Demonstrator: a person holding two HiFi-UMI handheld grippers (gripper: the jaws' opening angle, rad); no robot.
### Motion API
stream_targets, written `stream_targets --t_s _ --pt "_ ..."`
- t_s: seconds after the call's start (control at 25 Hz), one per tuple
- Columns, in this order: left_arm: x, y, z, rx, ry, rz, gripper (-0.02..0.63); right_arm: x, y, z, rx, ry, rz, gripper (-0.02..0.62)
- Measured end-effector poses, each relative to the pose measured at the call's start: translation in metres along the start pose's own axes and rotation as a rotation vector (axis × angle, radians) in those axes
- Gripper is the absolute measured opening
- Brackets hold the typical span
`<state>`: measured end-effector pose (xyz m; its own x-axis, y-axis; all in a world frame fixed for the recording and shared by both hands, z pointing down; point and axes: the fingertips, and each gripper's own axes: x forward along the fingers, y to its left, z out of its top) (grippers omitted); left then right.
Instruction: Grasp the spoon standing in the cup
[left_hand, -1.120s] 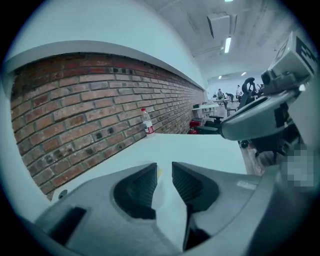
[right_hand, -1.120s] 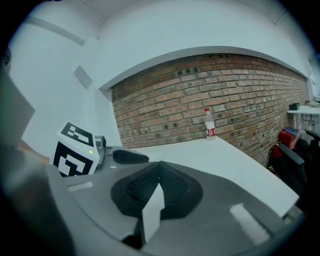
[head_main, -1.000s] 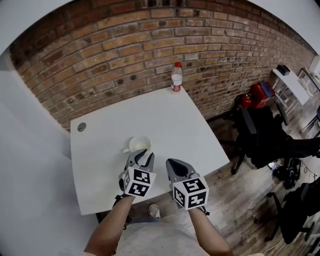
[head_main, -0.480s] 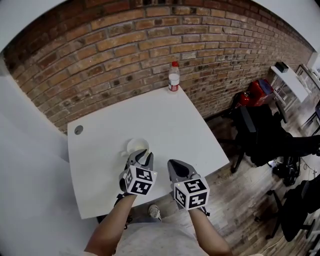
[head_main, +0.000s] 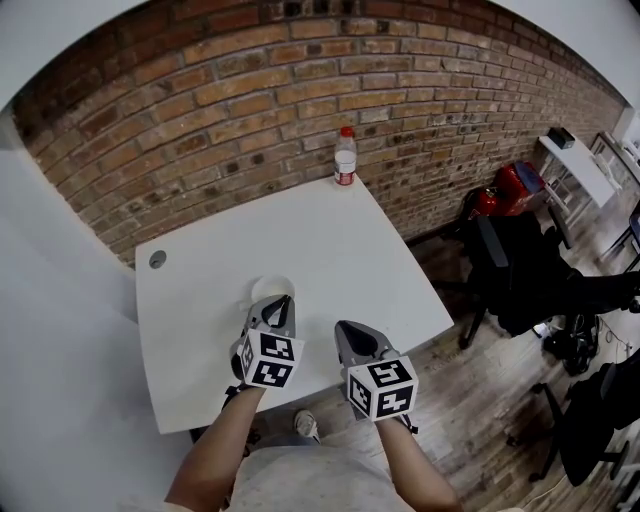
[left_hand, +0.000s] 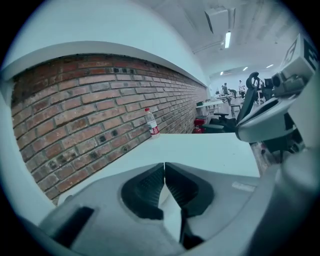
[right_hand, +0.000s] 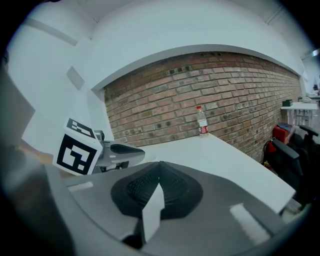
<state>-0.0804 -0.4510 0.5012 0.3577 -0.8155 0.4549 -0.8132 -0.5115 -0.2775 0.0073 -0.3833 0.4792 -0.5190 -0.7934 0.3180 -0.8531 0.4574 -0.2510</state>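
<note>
A white cup (head_main: 270, 288) stands on the white table (head_main: 340, 240); my left gripper (head_main: 277, 306) hangs over its near side and hides most of it. I cannot make out a spoon in any view. The left jaws are closing: in the left gripper view the pads (left_hand: 150, 187) meet edge to edge, and nothing shows between them. My right gripper (head_main: 352, 335) hovers beside it on the right, apart from the cup. It is shut, with its pads (right_hand: 172, 187) together and empty.
A plastic water bottle (head_main: 345, 156) with a red cap and label stands at the table's far edge against the brick wall. A round cable hole (head_main: 157, 260) sits at the far left corner. Office chairs (head_main: 520, 270) and a red bag (head_main: 515, 190) stand right of the table.
The left jaws, spread wide a second ago, have come together. The left gripper has edged a little left over the cup. The right gripper has hardly moved.
</note>
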Motion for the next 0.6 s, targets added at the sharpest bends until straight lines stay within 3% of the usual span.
stream_targets --t_s 0.6 --pt "-0.088 -0.005 0.049 -0.112 -0.197 0.082 0.005 -0.057 0.025 0.001 -0.050 -0.037 0.040 0.006"
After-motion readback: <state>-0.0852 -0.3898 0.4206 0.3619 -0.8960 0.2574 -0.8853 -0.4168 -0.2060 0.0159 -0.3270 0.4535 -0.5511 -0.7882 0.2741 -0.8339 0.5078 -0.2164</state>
